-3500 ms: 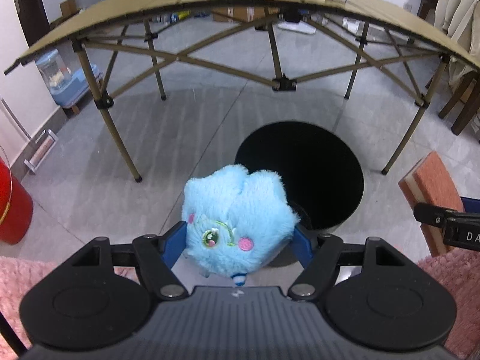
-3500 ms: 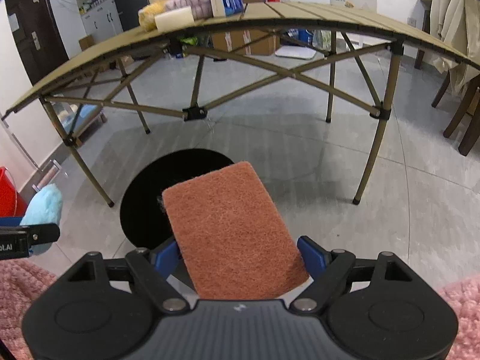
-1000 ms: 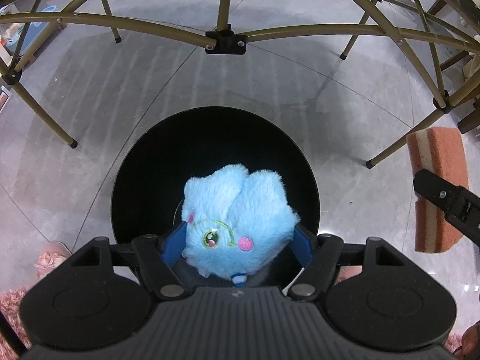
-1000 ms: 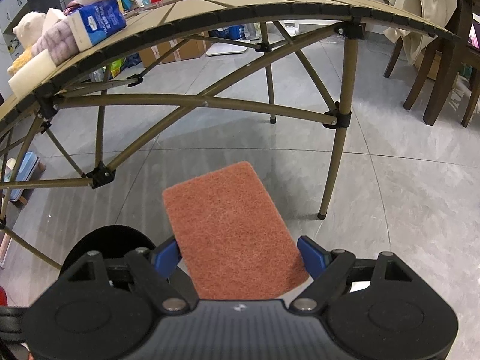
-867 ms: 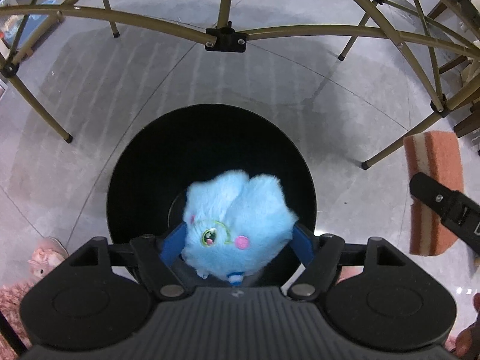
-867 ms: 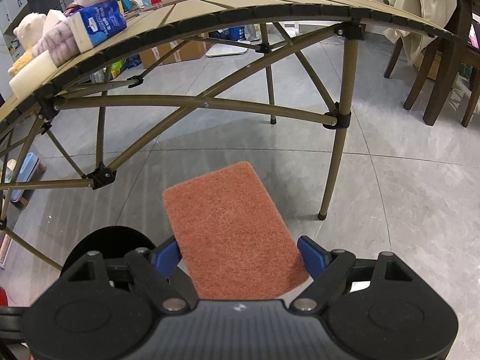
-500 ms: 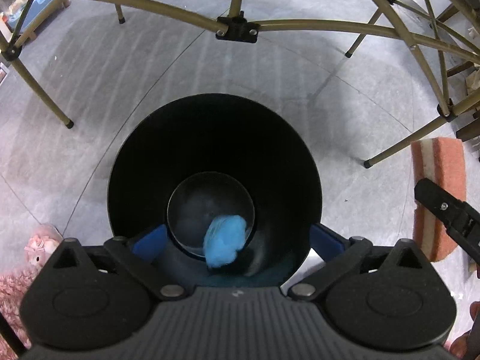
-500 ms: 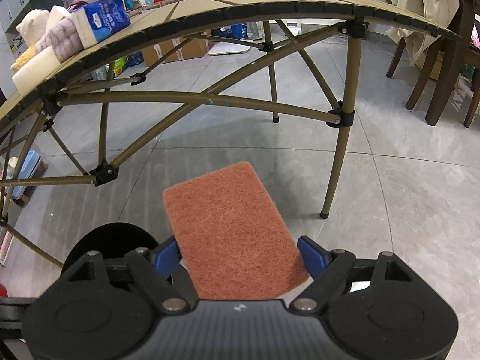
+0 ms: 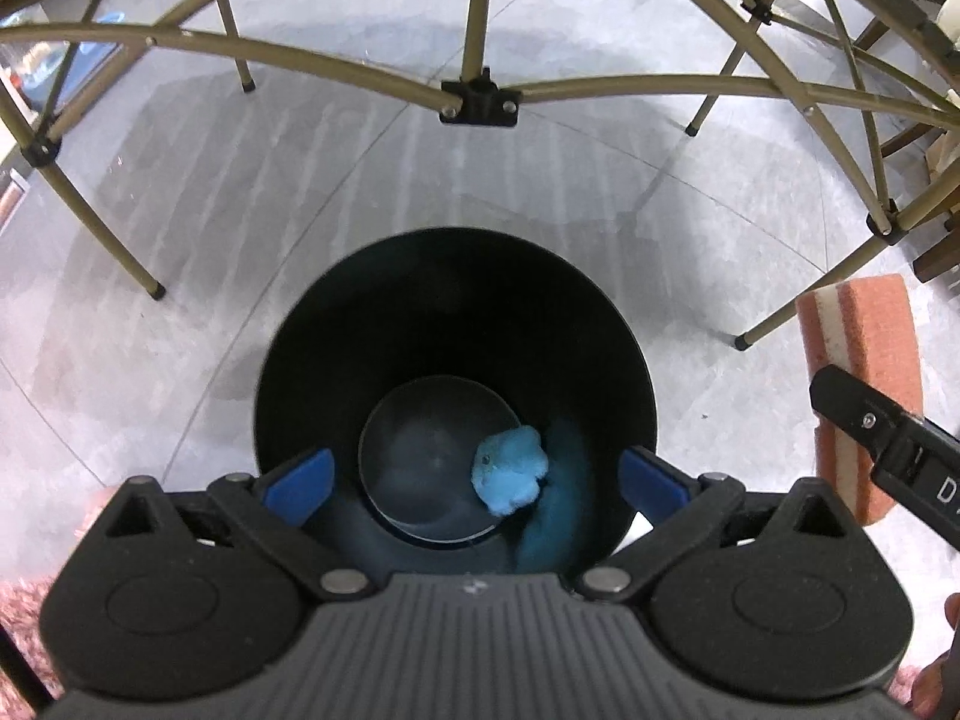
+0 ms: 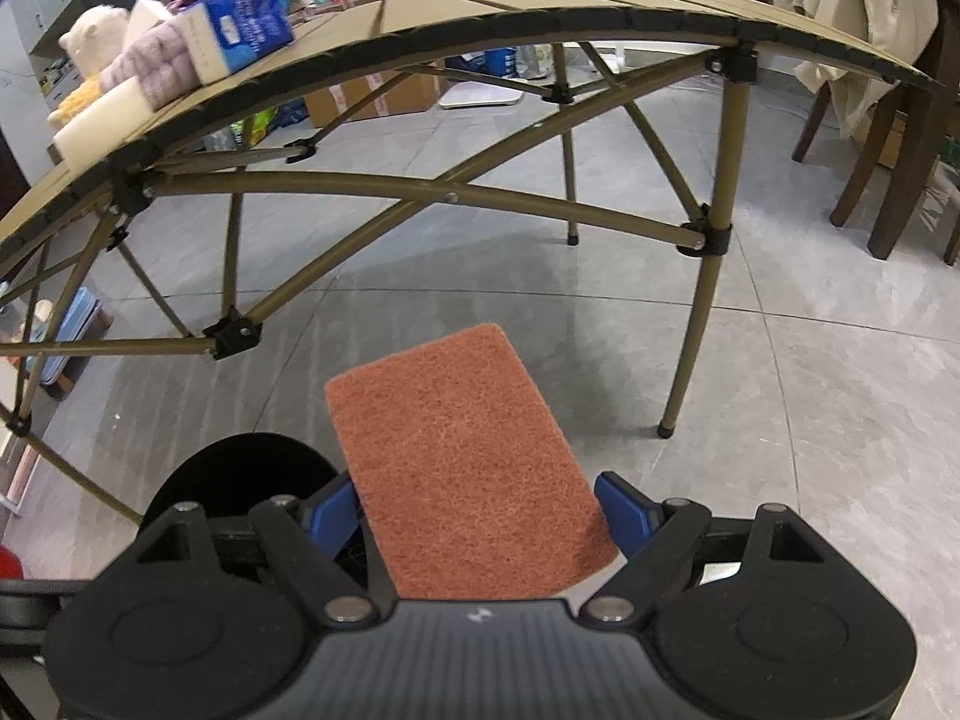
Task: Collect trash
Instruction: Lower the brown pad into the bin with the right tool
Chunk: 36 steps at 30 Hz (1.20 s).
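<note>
The folding table (image 10: 540, 6) spans the far side of the scene, its legs and cross braces arching over the grey tile floor (image 9: 240, 240), with more clutter on top (boxes, a plush, a sponge block). Below its near edge stands the black bin (image 9: 453, 276), mouth up, seen straight down from the left wrist view.

The blue plush toy (image 9: 510, 477) lies at the bottom of the bin, right of centre, so that piece counts as collected. The left gripper (image 9: 474, 483) hangs over the near rim with its jaws spread wide and nothing between them, released.

The right gripper (image 10: 480, 519) is clamped on the orange scouring sponge (image 10: 468, 456) across its width, and it sits to the right of the bin, over bare floor. In the right wrist view the bin shows only at the lower left.

Step in hand looks like dropping the sponge. To do it well: the left gripper should clear off the mouth first (avoids a clash), then the right should carry the sponge left until centred over the opening, tip it down, and only then let go. Releasing early likely lands it on the tiles.
</note>
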Each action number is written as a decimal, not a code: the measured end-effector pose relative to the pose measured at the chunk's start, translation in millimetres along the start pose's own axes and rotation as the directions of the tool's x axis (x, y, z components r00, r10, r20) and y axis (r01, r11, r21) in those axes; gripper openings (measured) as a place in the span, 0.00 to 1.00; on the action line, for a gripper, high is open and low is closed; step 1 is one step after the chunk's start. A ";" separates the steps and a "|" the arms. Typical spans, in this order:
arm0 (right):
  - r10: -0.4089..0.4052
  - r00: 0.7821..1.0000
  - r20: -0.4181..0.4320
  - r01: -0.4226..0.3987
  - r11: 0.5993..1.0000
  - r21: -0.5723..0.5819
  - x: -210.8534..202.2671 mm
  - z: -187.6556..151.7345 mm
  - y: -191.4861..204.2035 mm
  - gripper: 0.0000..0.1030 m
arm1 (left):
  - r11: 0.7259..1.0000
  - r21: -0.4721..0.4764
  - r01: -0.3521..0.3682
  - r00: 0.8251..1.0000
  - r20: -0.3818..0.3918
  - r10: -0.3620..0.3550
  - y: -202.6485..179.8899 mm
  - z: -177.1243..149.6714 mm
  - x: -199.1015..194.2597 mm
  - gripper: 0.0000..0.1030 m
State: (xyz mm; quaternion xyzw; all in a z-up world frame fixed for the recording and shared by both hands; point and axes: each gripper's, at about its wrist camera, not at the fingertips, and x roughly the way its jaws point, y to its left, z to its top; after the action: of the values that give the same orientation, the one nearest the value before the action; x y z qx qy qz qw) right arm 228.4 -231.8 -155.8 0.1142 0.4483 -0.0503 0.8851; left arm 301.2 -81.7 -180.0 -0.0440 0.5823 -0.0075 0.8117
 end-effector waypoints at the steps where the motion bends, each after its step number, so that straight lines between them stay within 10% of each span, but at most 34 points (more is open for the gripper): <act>1: 0.005 1.000 0.002 -0.005 1.000 -0.007 -1.3 -0.5 1.7 0.80 | 1.000 0.005 -0.003 1.000 0.008 0.003 0.4 -0.1 -1.7 1.00; 36: 0.097 0.994 -0.050 -0.102 0.988 -0.120 -10.8 -17.9 45.1 0.80 | 0.985 -0.099 -0.138 0.984 0.095 0.148 100.1 -12.2 -30.4 1.00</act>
State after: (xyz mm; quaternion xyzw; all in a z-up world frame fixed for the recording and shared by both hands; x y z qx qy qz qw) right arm 216.7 -183.9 -150.2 0.0831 0.4635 0.0239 0.8819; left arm 275.9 19.1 -163.2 -0.0394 0.5413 0.0799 0.8361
